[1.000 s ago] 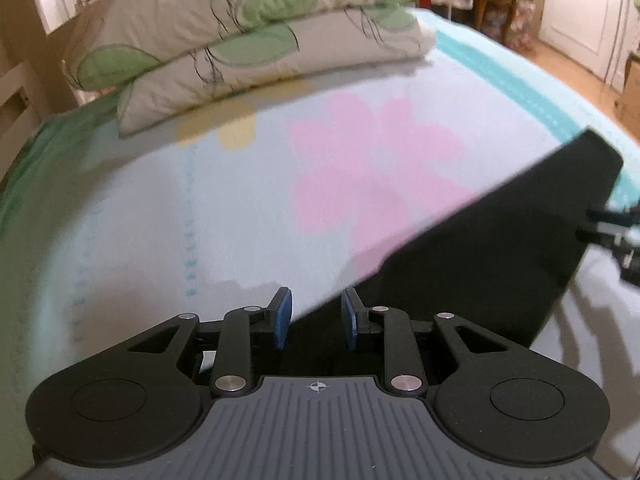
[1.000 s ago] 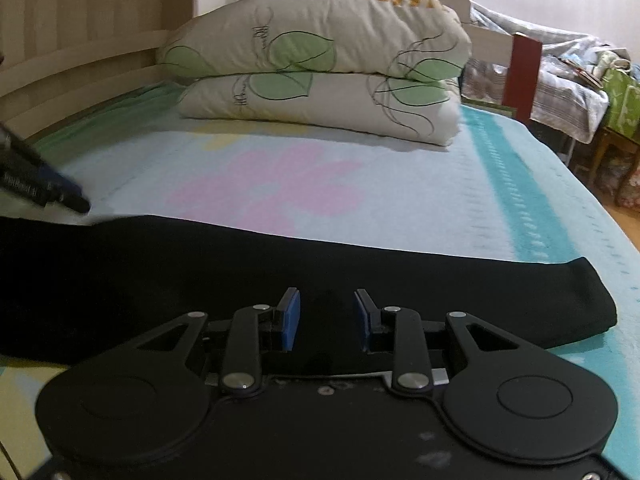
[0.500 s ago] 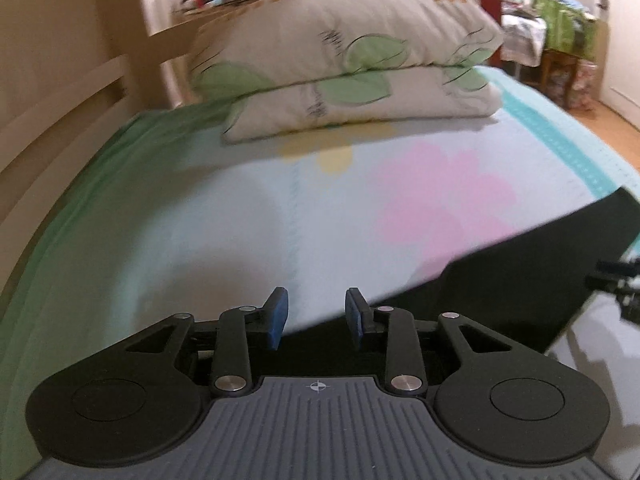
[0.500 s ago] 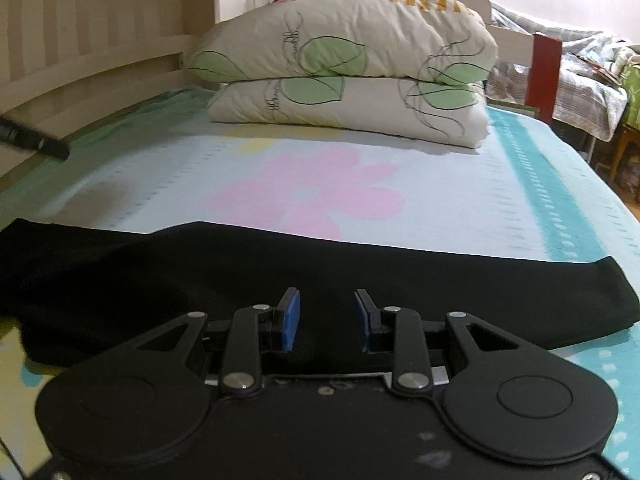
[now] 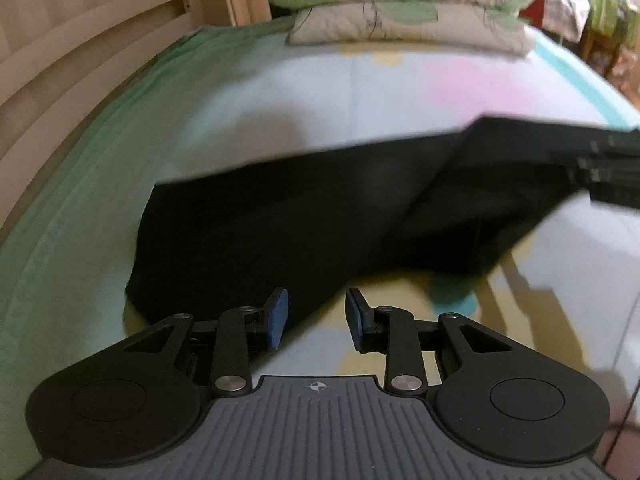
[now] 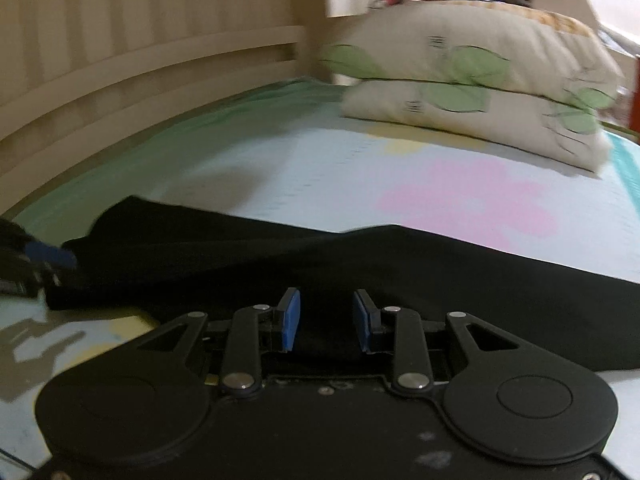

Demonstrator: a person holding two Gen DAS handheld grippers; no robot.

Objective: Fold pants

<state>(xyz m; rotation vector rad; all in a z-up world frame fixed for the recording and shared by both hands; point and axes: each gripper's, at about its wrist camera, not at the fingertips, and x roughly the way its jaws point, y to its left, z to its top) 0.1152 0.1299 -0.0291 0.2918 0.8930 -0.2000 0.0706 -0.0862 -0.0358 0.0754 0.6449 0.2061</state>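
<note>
A: Item one, far left?
B: Pale wooden slatted bed frame [image 6: 152, 60], running along the sheet's green edge.

A: Item two?
B: Left gripper [image 5: 316, 316]. Blue pads [image 5: 276, 320] stand parted, nothing pinched between them. It sits over the near edge of the pants' left end; whether a pad touches the cloth, I cannot tell. In the right wrist view it shows at the frame's left edge [image 6: 44, 264], just beside that end.

A: Item three, the task's thing?
B: Black pants [image 5: 300, 216], lying flat across the bed sheet [image 5: 280, 92] in a long band from left to right. On the right a doubled layer [image 5: 500, 184] lies over the lower one.

A: Item four?
B: Right gripper [image 6: 326, 320]. Pads parted, black cloth [image 6: 360, 264] seen behind and under the gap, not squeezed by the pads. The left wrist view shows it at the right edge [image 5: 612, 168], over the pants' doubled end.

A: Beyond?
B: Two stacked leaf-print pillows [image 6: 480, 92], well apart from the pants, with a pink flower print [image 6: 472, 200] between.
</note>
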